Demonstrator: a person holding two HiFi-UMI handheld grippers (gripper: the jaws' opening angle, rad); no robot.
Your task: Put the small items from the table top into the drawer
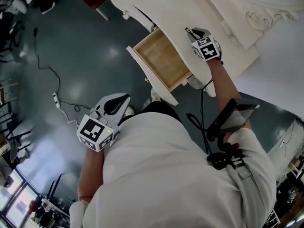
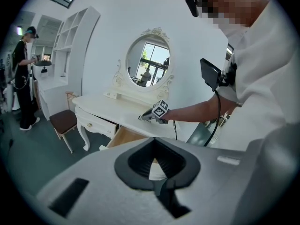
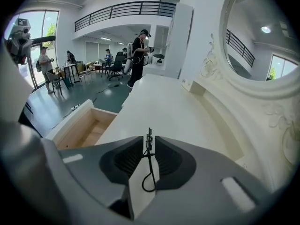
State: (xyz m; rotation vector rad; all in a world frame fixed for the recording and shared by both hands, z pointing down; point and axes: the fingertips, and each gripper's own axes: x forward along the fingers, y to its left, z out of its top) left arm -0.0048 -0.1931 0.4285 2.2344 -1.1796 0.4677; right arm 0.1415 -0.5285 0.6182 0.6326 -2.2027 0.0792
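The right tool (image 3: 149, 142), jaws narrowly apart, hangs over the white worktop (image 3: 173, 107) beside the open drawer (image 3: 84, 128), straddling a thin black clip (image 3: 149, 149) lying there. The left tool (image 2: 154, 142) is closed and empty. Pick-up looks to be the step in hand: next, pinch the clip squarely and carry it to the drawer.

A: drawer (image 1: 161, 61) inside is bare pale wood, matt. table top (image 3: 159, 107) white paint, smooth, low sheen
B: right gripper (image 3: 149, 139) shell matt grey plastic, pads (image 3: 126, 161) black and ribbed. floor (image 1: 85, 65) dark, glossy, catches glare. shirt (image 1: 180, 175) white cloth
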